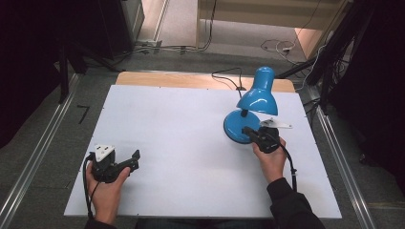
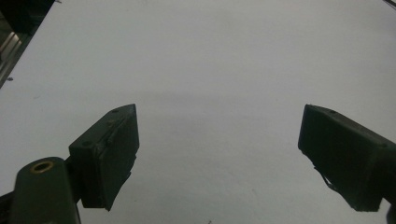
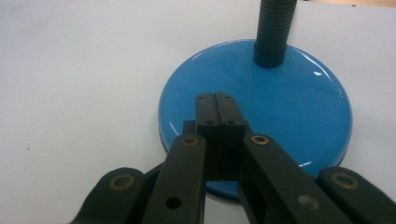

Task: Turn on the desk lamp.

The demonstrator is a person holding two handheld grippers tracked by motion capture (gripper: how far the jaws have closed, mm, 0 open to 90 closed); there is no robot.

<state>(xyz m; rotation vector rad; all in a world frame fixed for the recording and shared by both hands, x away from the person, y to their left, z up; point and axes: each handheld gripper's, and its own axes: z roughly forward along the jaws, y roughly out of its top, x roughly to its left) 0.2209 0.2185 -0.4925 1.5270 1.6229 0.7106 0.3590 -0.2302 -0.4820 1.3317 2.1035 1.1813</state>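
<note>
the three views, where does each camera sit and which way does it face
High view: above the person's side, looking forward and down on the white table; both forearms, left tongs, right tongs.
Left gripper view: rides the left tongs, facing bare tabletop; jaws wide apart.
Right gripper view: rides the right tongs, shut over the lamp base.
Shared: the blue desk lamp in high and right gripper views.

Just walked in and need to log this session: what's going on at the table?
A person sits at a white table with a hand-held gripper in each hand. The right hand-held gripper, its jaws shut with nothing between them, is over the round base of a blue desk lamp, its tips above the base's glossy top; whether they press on it I cannot tell. The left hand-held gripper rests apart near the table's left front, jaws wide open, holding nothing.
</note>
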